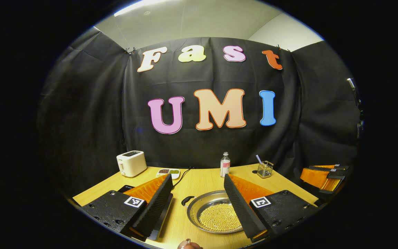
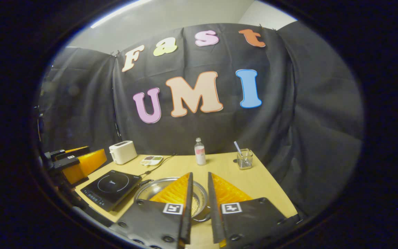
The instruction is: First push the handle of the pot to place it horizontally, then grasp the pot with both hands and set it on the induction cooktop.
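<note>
Wooden table [image 1: 199,181] carries the pot [image 1: 216,211], cooktop [image 2: 111,189] beside it; my left gripper [image 1: 197,204] is spread, my right gripper [image 2: 199,204] narrowly parted above it.

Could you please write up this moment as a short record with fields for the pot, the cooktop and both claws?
pot: on the table, holding small pale beads, not yet on the cooktop
cooktop: bare, beside the pot
left claw: open, above the table
right claw: narrowly open, over the pot
back of table: toaster, bottle
</note>
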